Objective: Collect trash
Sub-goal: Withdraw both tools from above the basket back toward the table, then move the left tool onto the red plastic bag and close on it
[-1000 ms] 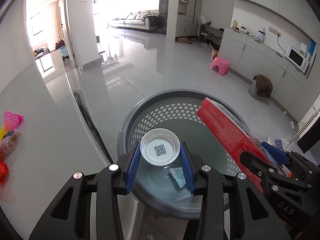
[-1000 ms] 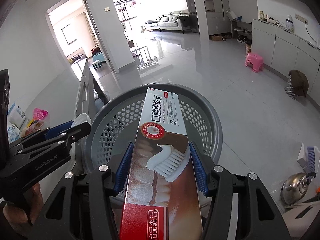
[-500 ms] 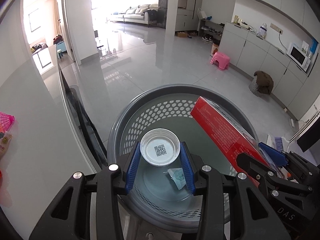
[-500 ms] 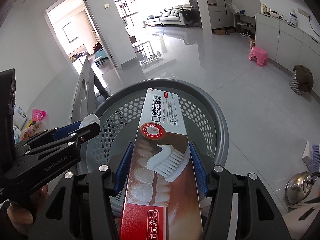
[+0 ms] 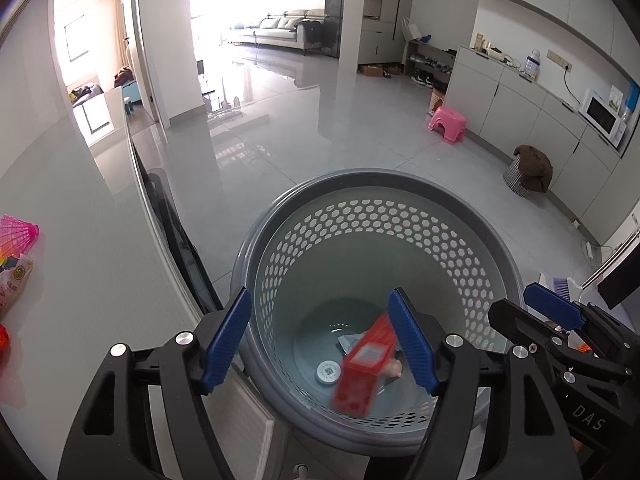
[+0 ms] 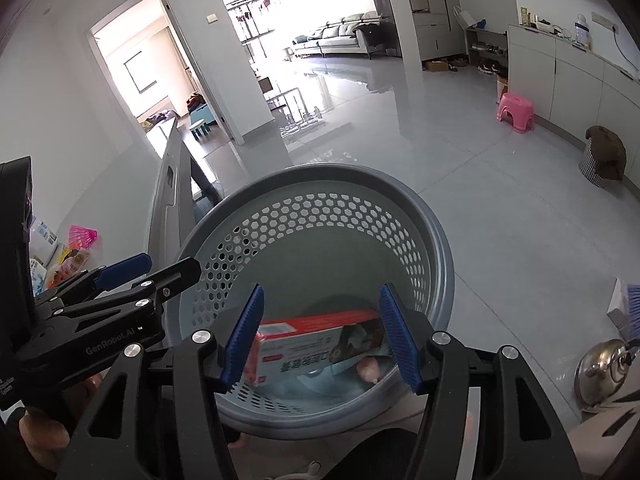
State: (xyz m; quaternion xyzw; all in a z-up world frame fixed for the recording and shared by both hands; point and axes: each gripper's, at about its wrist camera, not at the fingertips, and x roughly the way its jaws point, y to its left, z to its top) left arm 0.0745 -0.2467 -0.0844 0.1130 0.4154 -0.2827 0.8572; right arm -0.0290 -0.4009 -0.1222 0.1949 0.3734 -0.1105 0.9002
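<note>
Down in the bottom of the grey basket [image 5: 400,174]: the red toothpaste box [image 5: 362,364], slanted and motion-blurred in the left view, lying crosswise in the right view, with the small white lid [image 5: 329,371] just beside it and a pale scrap of wrapper partly under it. Hard to say whether the box has fully settled; probably still tumbling, so hold off on judging its final lie.

Above the rim: the left gripper [image 5: 320,320], jaws just opened wide, nothing pressed between the blue pads, only the basket interior showing through the gap. Alongside it, the right gripper [image 6: 320,320], jaws likewise apart and clamped on nothing, the box visible well below them rather than in them.

To finish this drop cleanly:
- Keep both sets of jaws spread while lifting away, so no pad catches the perforated wall or rim.
- Draw each gripper up and back before swinging sideways; close together here, so clashing looks like the main risk.
- Check that nothing has hung on the rim or bounced out before turning away.

Further out, on the tabletop [image 5: 80,240] to the left: a pink fan-like item [image 5: 16,234] and some snack packets [image 5: 14,284], likely the next trash. Approach those low and flat, take one piece per gripper, and pinch thin packets across a crease rather than a slippery face.
</note>
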